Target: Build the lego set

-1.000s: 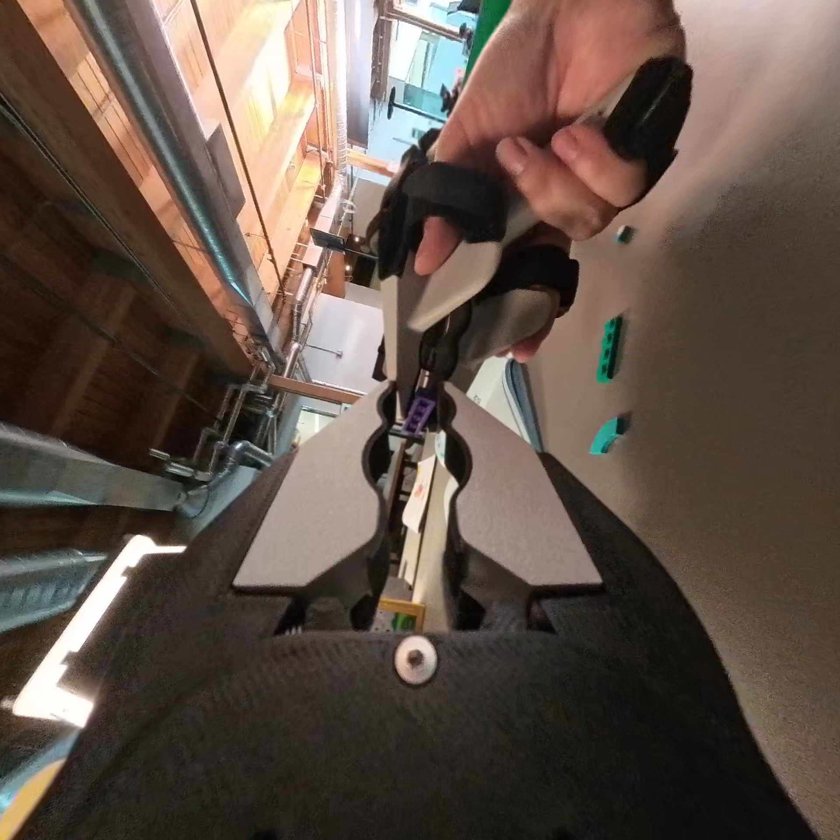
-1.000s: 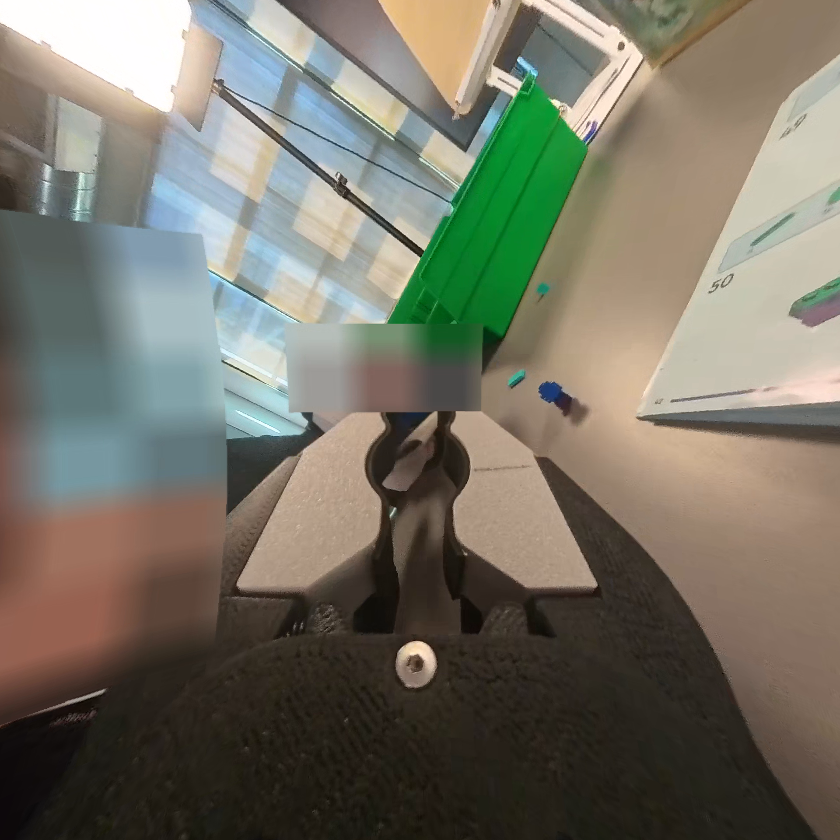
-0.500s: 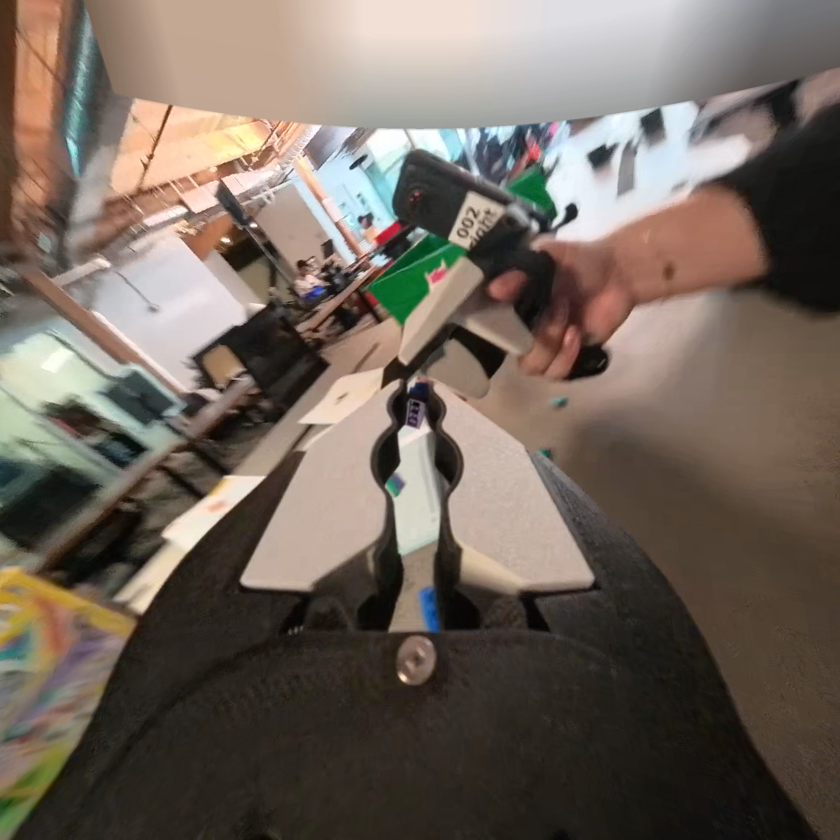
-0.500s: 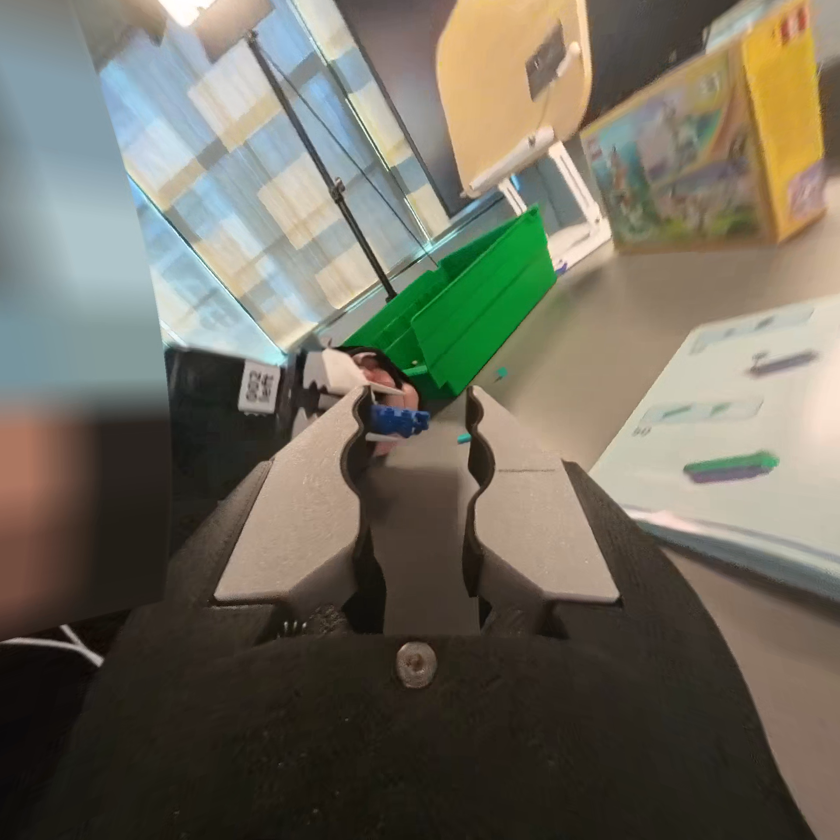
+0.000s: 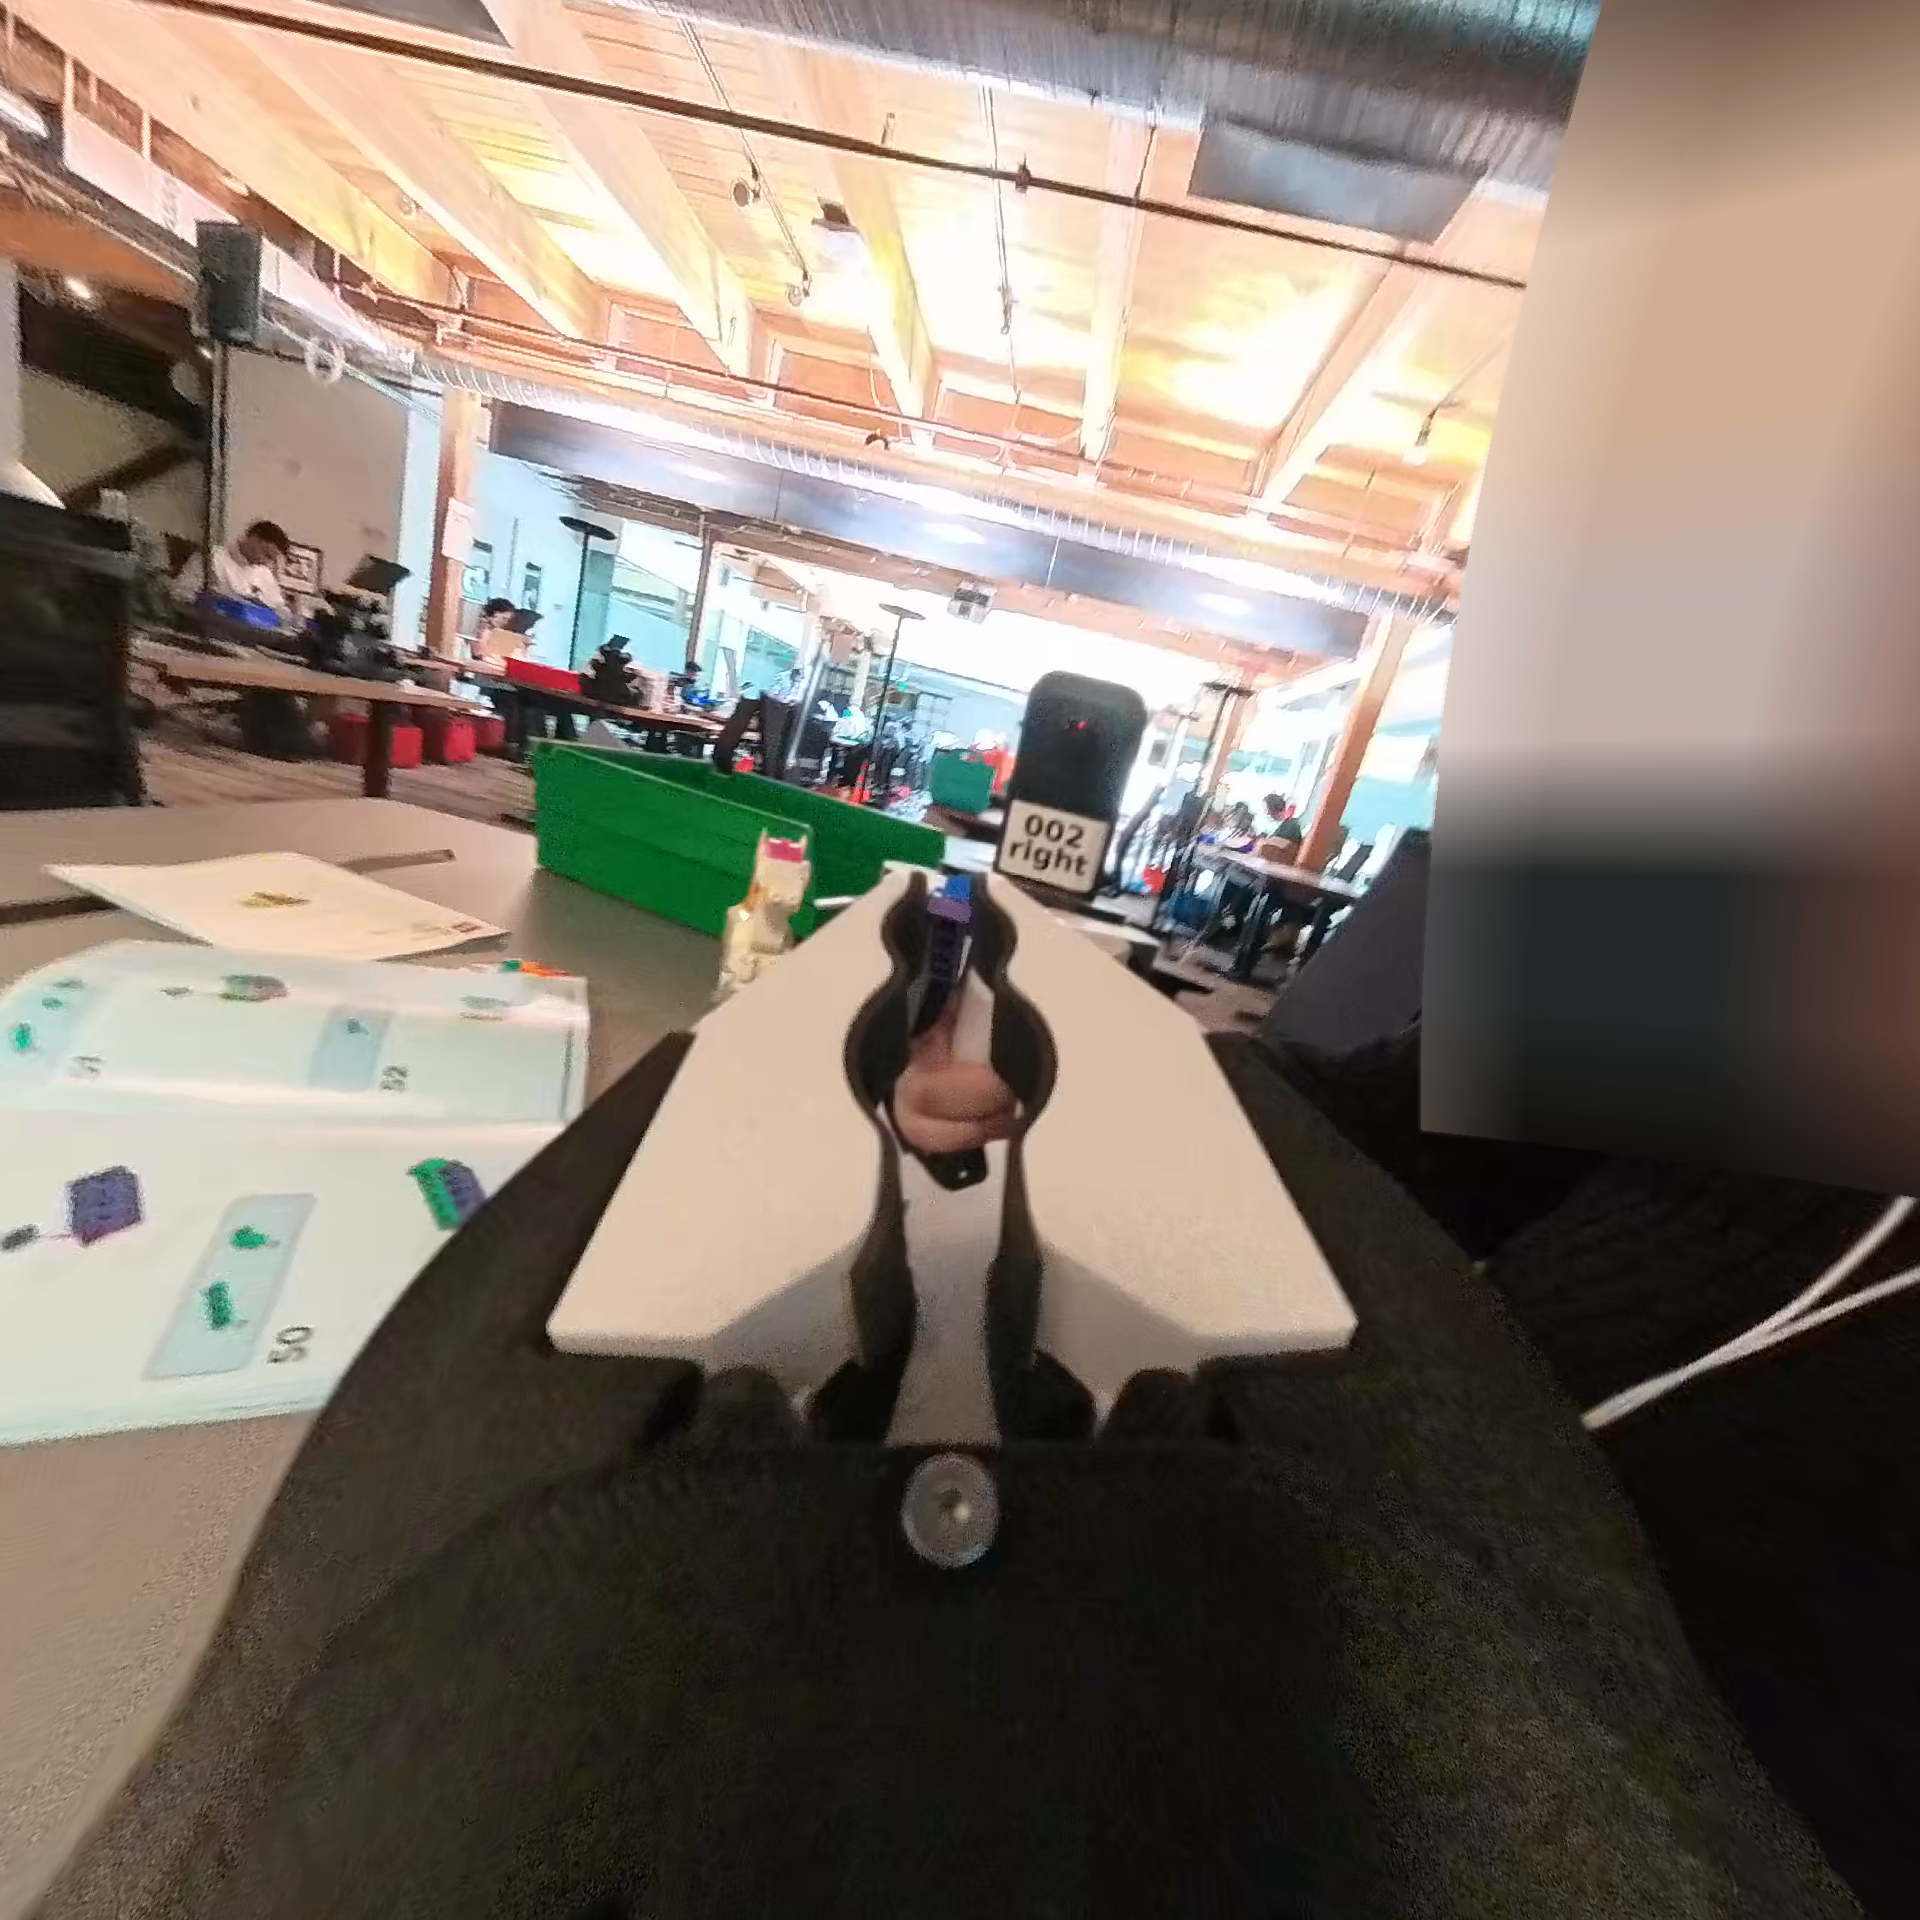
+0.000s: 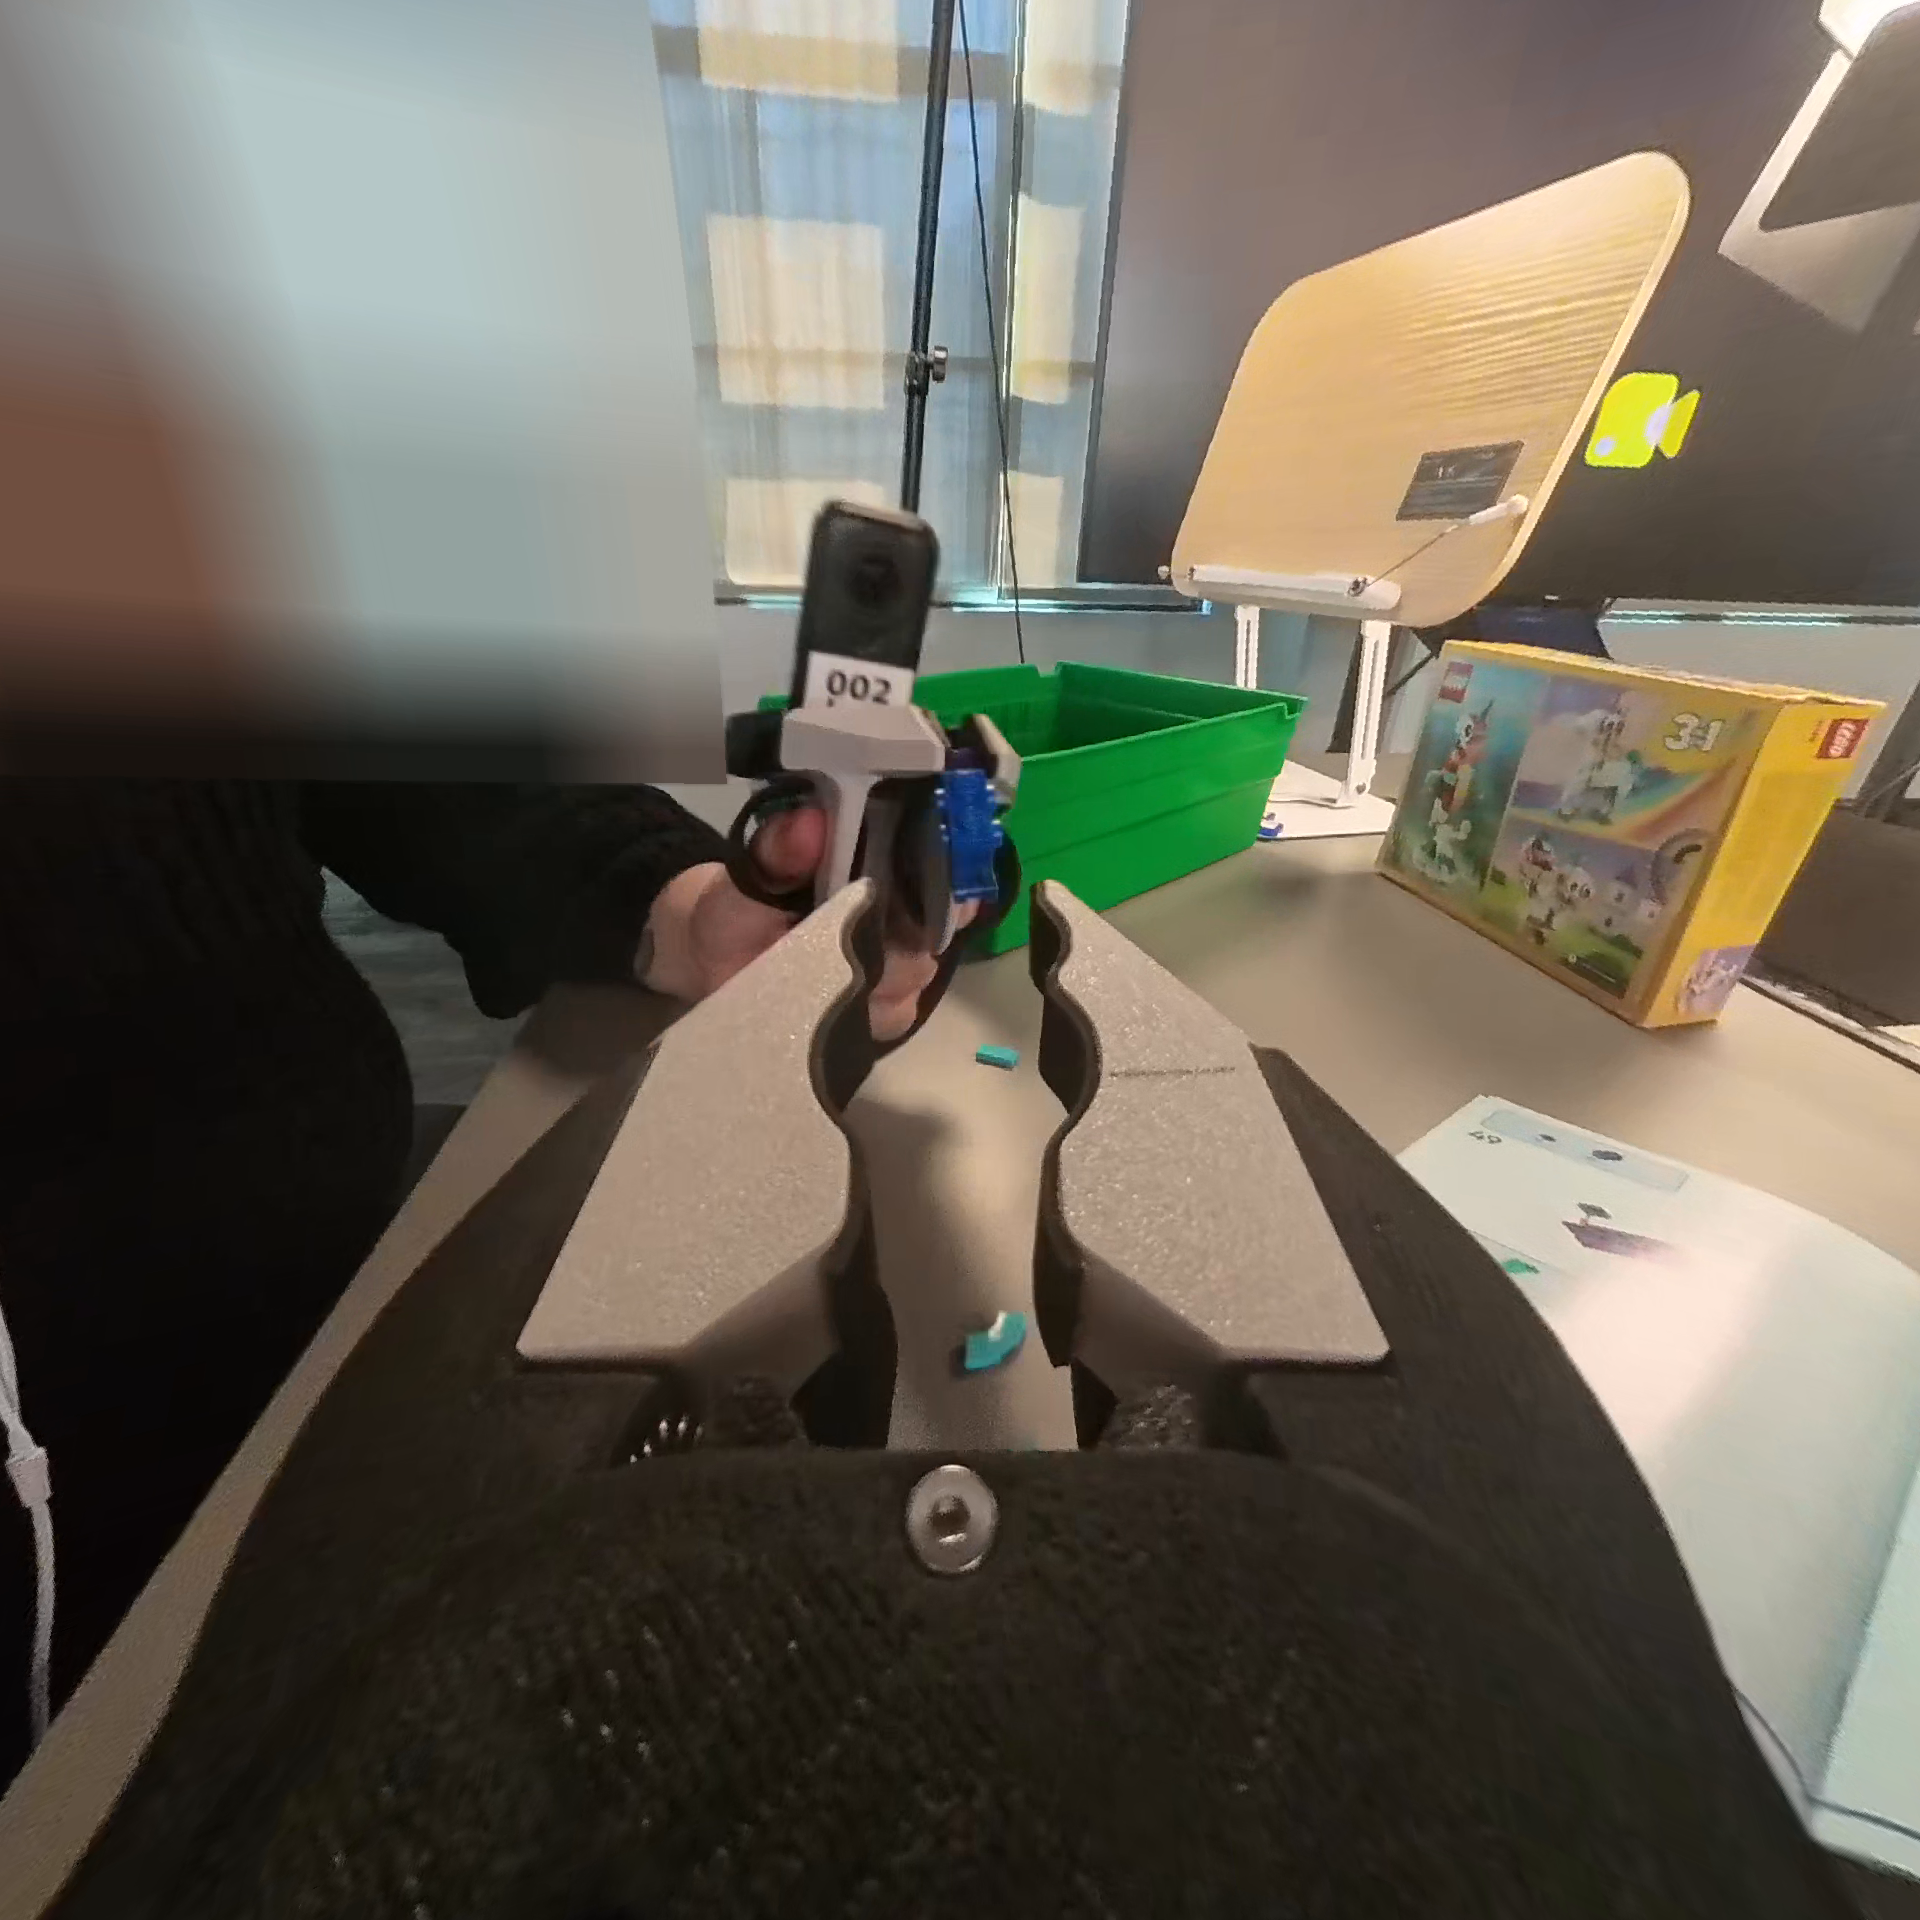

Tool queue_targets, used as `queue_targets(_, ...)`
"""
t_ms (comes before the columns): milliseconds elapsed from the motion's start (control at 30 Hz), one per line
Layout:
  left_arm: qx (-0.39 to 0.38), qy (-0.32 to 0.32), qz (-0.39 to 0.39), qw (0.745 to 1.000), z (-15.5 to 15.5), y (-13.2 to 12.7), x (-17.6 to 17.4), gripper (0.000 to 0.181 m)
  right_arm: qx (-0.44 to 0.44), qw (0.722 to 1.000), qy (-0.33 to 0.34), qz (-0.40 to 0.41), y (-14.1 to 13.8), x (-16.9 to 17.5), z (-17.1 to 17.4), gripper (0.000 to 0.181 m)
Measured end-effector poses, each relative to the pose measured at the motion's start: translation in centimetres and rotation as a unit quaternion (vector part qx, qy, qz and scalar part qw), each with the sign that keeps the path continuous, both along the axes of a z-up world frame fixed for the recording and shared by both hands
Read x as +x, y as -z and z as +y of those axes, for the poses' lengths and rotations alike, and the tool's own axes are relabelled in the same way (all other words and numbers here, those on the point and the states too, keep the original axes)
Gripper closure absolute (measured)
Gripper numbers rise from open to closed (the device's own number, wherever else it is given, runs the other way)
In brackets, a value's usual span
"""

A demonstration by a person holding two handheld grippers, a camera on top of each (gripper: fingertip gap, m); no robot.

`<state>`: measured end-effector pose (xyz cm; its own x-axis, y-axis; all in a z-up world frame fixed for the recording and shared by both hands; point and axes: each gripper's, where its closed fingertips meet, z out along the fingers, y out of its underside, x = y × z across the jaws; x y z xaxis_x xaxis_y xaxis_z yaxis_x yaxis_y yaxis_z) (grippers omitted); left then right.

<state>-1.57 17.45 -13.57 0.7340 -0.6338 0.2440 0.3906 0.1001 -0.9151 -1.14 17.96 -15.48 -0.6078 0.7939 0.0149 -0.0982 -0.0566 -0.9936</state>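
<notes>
- Right gripper (image 6: 945,914): grey, wavy-edged jaws spread wide, holding nothing.
- Two teal pieces (image 6: 992,1340) lie on the bench (image 6: 1299,997) between them.
- Left gripper (image 5: 951,904): jaws pinching one purple-and-blue brick stack (image 5: 948,925), long axis upright, raised above the bench.
- One green bin (image 6: 1132,769) stands behind.

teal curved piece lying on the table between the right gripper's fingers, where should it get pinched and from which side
Probably from above, jaws closing across the narrow width of the teal curved piece. It lies flat on the table, so only its thin edges offer purchase. The right gripper is open and empty; the left gripper holds the blue and purple lego assembly.
</notes>
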Motion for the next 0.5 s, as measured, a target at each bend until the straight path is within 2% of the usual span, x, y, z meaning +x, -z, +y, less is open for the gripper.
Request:
queue_targets(133, -0.018, 0.025, -0.049, 0.998, 0.2, 0.2, -0.3, 0.174, -0.023, 1.000, 0.001, 0.001, -0.3, -0.1, 0.2, 0.157)
queue_targets(333, -0.034, 0.039, -0.056, 0.997, 0.5, 0.7, 0.0, 0.174, -0.035, 0.999, -0.002, 0.000, -0.3, -0.3, -0.3, 0.160)
queue_targets(400, -0.042, 0.049, -0.056, 0.996, 0.6, 0.9, 0.2, 0.174, -0.037, 0.999, 0.007, -0.003, -0.2, -0.5, -0.2, 0.166)
queue_targets(433, -0.053, 0.048, -0.057, 0.996, 0.8, 1.1, 0.0, 0.174, -0.035, 0.999, 0.012, -0.011, 0.0, -0.7, 0.0, 0.172)
queue_targets(500, -0.081, 0.049, -0.050, 0.994, 1.3, 1.5, -0.4, 0.172, -0.026, 0.999, 0.016, -0.041, 0.7, -0.9, 0.4, 0.172)
